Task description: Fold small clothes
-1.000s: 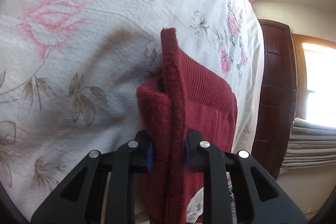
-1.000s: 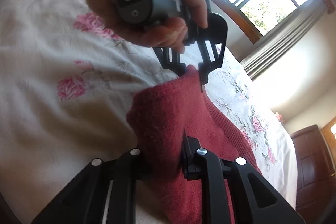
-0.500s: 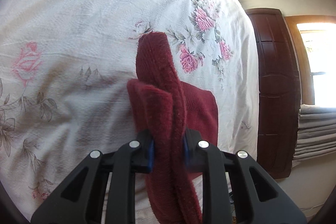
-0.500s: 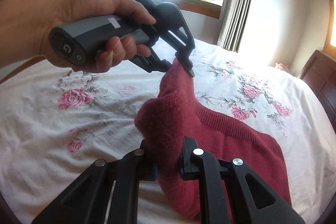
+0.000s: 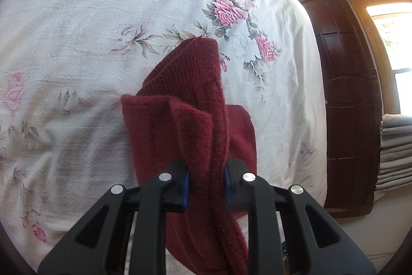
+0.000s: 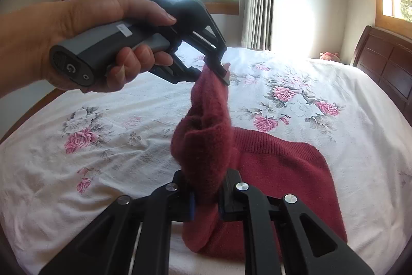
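Folding is only partly done, I judge: the red knit garment [image 6: 278, 172] lies on the bedspread [image 6: 77, 172] with one edge lifted above it. The right gripper [image 6: 206, 193] is clamped on that raised edge, and the left gripper [image 5: 206, 181] pinches the same edge farther along. Laying it over and flattening remains.
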A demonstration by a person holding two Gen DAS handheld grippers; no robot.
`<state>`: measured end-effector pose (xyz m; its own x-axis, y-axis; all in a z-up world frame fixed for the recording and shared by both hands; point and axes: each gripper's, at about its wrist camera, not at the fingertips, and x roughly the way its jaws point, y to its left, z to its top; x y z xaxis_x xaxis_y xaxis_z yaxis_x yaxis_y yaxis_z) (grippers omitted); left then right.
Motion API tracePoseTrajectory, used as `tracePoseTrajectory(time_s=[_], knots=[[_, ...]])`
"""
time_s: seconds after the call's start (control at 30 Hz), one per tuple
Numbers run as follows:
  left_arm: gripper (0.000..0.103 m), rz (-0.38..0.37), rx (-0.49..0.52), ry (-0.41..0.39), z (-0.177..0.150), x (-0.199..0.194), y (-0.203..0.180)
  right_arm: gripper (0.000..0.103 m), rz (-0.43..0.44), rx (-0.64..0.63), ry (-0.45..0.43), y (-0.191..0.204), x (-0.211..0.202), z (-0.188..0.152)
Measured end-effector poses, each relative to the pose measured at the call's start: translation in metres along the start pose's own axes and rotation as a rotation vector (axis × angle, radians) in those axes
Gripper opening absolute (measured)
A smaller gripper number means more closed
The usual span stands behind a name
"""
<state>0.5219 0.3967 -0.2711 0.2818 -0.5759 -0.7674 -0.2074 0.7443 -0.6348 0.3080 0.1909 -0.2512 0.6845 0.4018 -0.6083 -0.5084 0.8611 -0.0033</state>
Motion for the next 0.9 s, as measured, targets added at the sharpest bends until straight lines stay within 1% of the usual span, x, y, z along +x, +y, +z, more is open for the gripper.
tracePoseTrajectory(time_s=[0.27,0.57,0.77,0.9], knots=[[0.018,0.051,0.044,0.029,-0.005,0.041,-0.054,0.012,0.000,0.109,0.010,-0.056,-0.010,-0.014],[0.018,0.089,0.081,0.072,-0.009,0.106,-0.102,0.012,-0.004,0.219,0.035,-0.116,-0.014,-0.040],[0.018,0.121,0.091,0.102,-0.016,0.148,-0.118,0.012,0.005,0.281,0.063,-0.146,-0.011,-0.062],[0.018,0.140,0.093,0.109,-0.020,0.168,-0.123,0.012,0.014,0.318,0.083,-0.162,-0.007,-0.074]])
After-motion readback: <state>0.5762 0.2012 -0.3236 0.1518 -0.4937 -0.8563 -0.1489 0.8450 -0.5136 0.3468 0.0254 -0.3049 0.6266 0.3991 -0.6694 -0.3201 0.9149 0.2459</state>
